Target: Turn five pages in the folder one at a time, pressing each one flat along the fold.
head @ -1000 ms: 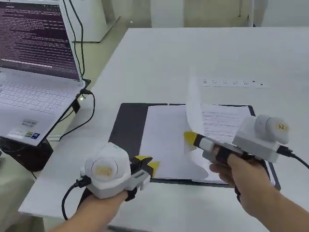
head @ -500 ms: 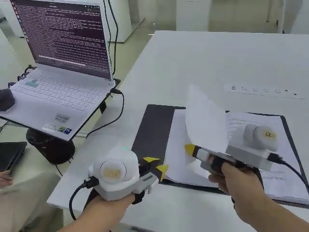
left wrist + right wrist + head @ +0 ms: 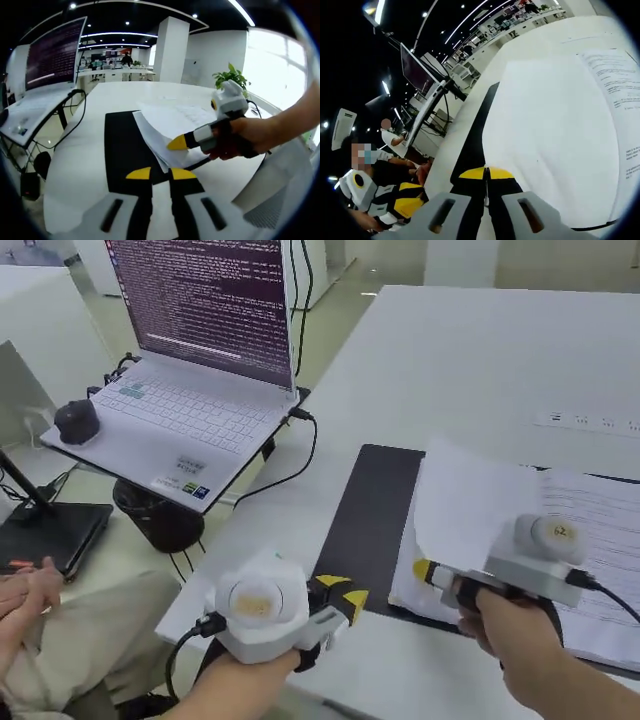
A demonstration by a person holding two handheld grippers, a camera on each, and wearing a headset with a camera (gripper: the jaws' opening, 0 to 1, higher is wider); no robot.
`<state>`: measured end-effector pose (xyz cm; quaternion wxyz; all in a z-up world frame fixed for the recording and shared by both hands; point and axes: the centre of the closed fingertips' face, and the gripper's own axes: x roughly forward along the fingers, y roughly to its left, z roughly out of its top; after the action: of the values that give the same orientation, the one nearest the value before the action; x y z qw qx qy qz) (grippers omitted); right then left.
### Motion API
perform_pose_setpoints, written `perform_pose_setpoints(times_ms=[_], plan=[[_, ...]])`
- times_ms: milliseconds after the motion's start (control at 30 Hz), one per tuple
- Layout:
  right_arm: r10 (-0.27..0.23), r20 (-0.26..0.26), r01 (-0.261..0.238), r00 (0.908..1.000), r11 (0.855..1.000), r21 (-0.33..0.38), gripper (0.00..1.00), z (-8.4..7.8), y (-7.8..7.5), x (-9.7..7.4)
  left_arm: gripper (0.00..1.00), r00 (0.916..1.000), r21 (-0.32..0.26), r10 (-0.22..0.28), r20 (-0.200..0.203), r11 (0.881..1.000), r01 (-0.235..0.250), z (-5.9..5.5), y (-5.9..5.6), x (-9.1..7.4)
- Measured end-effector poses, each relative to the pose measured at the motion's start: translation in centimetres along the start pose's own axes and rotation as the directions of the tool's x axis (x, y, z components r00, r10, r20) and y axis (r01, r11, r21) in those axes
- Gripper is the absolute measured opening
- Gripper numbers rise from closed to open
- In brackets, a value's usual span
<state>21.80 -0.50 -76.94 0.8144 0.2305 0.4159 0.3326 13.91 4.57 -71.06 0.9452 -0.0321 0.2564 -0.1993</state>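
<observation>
R gripper: jaws pinched shut on the near edge of a page, which arcs up just beyond the tips, lifted clear for the flip. Beneath lies the folder, open. L gripper: jaws slightly apart, empty, near the folder's front edge, prob. waiting to press the fold.

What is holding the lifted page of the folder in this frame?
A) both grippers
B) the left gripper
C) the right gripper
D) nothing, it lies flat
C: the right gripper is shut on the raised page at its lower edge; the left gripper holds nothing.
</observation>
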Motion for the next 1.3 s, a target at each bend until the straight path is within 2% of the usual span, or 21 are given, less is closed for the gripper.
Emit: perform_pose_setpoints(times_ms=[133,300,433,533,600,633,667,733,833,900,1033,1100,1200,1300], plan=[[-0.015,-0.012,0.015,0.9998,1.000,0.025,0.00,-0.6,-0.8,0.5,0.11,0.9999,0.001,-0.009,-0.012,1.000,0.009,-0.3,-0.1,0.4],[-0.002,-0.011,0.002,0.9999,0.999,0.040,0.03,-1.0,-0.8,0.7,0.10,0.9997,-0.001,-0.014,-0.021,1.000,0.014,-0.4,-0.3,0.9],[0.077,-0.022,-0.076,0.9968,0.996,0.048,0.11,-1.5,0.5,1.1,0.10,0.9995,0.003,-0.015,-0.027,1.000,0.015,-0.3,-0.3,1.3],[0.098,-0.043,-0.096,0.9943,0.994,0.056,0.07,-2.1,0.8,1.3,0.10,0.9994,0.007,-0.015,-0.030,1.000,0.016,-0.3,0.0,1.6],[0.129,-0.028,-0.126,0.9912,0.988,0.092,0.13,-2.0,1.2,1.2,0.10,0.9995,0.009,-0.018,-0.027,1.000,0.018,-0.1,-0.1,1.8],[0.177,-0.010,-0.174,0.9842,0.976,0.132,0.14,-1.8,2.0,0.8,0.10,0.9994,0.009,-0.021,-0.026,1.000,0.021,0.0,-0.2,2.0],[0.196,0.001,-0.194,0.9806,0.970,0.147,0.14,-1.6,2.2,0.4,0.10,0.9993,0.012,-0.026,-0.025,1.000,0.026,0.0,-0.2,2.2],[0.199,0.028,-0.201,0.9795,0.972,0.124,0.12,-0.9,1.9,-0.8,0.10,0.9982,0.036,-0.055,-0.025,0.998,0.055,0.1,-0.8,3.2],[0.175,0.065,-0.181,0.9825,0.976,0.121,0.10,0.4,0.5,-2.4,0.11,0.9957,0.080,-0.080,-0.048,0.993,0.083,-0.1,-1.8,4.7],[0.156,0.100,-0.169,0.9827,0.975,0.143,0.10,1.4,-0.8,-3.4,0.12,0.9924,0.109,-0.105,-0.065,0.988,0.111,-0.2,-3.0,6.4],[0.120,0.133,-0.140,0.9839,0.977,0.158,0.11,2.7,-3.4,-5.1,0.12,0.9903,0.145,-0.111,-0.082,0.982,0.123,-0.2,-3.9,8.5],[0.105,0.141,-0.129,0.9843,0.977,0.167,0.11,3.1,-4.5,-5.8,0.12,0.9896,0.156,-0.112,-0.090,0.980,0.125,-0.4,-4.1,9.5],[0.088,0.150,-0.113,0.9848,0.980,0.166,0.11,3.6,-5.6,-6.5,0.12,0.9857,0.176,-0.095,-0.139,0.977,0.119,-1.6,-3.7,10.6],[0.077,0.154,-0.104,0.9851,0.979,0.177,0.10,4.0,-6.7,-6.9,0.12,0.9824,0.189,-0.077,-0.170,0.976,0.109,-2.5,-3.5,10.9]])
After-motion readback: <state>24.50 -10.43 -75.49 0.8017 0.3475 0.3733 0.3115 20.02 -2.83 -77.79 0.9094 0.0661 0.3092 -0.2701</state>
